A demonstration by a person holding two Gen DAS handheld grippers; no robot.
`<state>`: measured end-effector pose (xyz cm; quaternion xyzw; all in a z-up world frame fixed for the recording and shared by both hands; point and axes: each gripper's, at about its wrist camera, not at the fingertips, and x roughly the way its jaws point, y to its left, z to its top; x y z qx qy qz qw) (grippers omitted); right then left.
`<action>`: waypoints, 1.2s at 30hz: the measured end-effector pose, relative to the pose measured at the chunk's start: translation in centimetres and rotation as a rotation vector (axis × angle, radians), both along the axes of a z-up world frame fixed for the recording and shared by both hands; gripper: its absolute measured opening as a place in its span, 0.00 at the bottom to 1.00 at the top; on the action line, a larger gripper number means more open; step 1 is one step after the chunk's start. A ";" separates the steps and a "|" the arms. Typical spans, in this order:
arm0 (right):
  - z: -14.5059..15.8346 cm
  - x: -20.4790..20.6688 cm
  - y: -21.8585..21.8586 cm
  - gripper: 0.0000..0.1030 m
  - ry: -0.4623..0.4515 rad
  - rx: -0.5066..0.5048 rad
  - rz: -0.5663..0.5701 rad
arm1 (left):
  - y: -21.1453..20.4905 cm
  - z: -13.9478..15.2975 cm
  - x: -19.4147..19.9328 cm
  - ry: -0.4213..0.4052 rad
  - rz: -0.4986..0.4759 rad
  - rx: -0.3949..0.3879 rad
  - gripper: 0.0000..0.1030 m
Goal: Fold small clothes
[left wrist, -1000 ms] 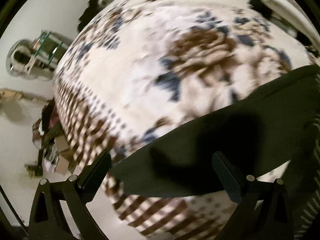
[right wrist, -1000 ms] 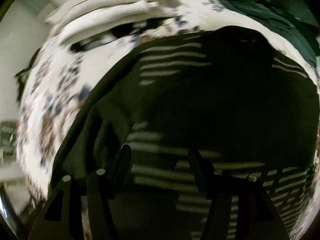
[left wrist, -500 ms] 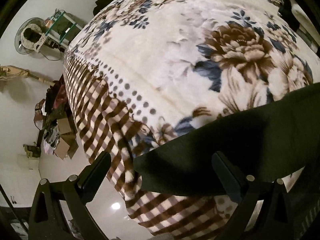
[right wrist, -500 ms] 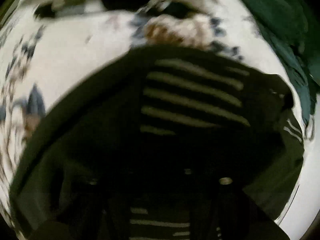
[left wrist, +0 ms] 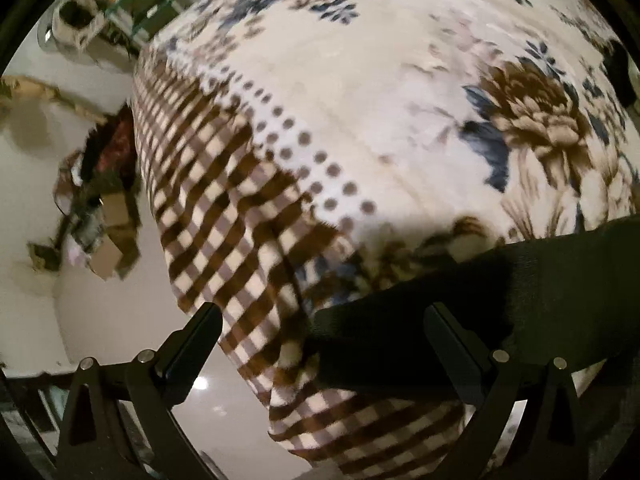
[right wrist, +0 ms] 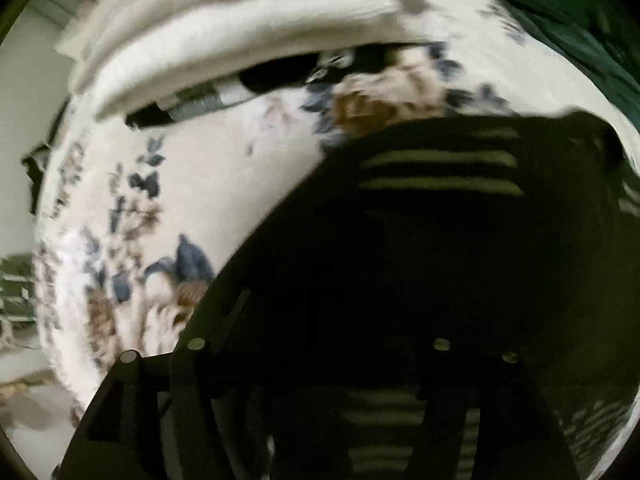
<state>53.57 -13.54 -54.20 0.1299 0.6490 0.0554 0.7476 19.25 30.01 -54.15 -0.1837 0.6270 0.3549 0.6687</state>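
Floral blanket (left wrist: 380, 92); dark garment (left wrist: 500, 300) between left hand-held gripper (left wrist: 324, 322) fingers.

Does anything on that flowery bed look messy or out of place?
Mostly it looks orderly. The dark striped garment lies flat on the floral blanket. The one untidy spot is off the bed: a jumble of boxes and clothes on the floor. The right view is too dark and blurred to judge more.
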 end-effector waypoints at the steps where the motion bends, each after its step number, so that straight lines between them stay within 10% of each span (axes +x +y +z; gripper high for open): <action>1: 0.5 -1.1 -0.7 0.64 -0.006 0.001 -0.010 | 0.5 -0.2 -0.8 -0.021 0.023 -0.036 1.00; 10: -1.7 -11.3 -5.1 0.64 0.110 -0.104 -0.072 | 2.2 -5.1 -5.4 -0.183 0.293 -0.462 0.96; 14: -3.9 -14.9 -6.1 0.64 0.177 -0.095 -0.126 | 2.4 -6.7 -4.3 -0.213 0.372 -0.475 0.91; 15: -4.1 -15.4 -6.1 0.64 0.180 -0.098 -0.130 | 2.5 -6.7 -4.2 -0.209 0.381 -0.457 0.85; 17: -4.2 -16.6 -6.1 0.64 0.177 -0.102 -0.124 | 2.9 -6.2 -3.9 -0.205 0.399 -0.394 0.35; 20: -4.0 -17.4 -5.8 0.64 0.159 -0.104 -0.095 | 3.7 -4.5 -3.5 -0.248 0.377 -0.339 0.07; 29: -3.2 -19.5 -6.6 0.64 0.132 -0.096 -0.078 | 9.0 -1.9 -4.5 -0.360 0.420 -0.239 0.07; 36: -3.0 -21.2 -8.6 0.64 0.156 -0.095 -0.097 | 6.7 -2.9 -5.7 -0.473 0.436 -0.465 0.19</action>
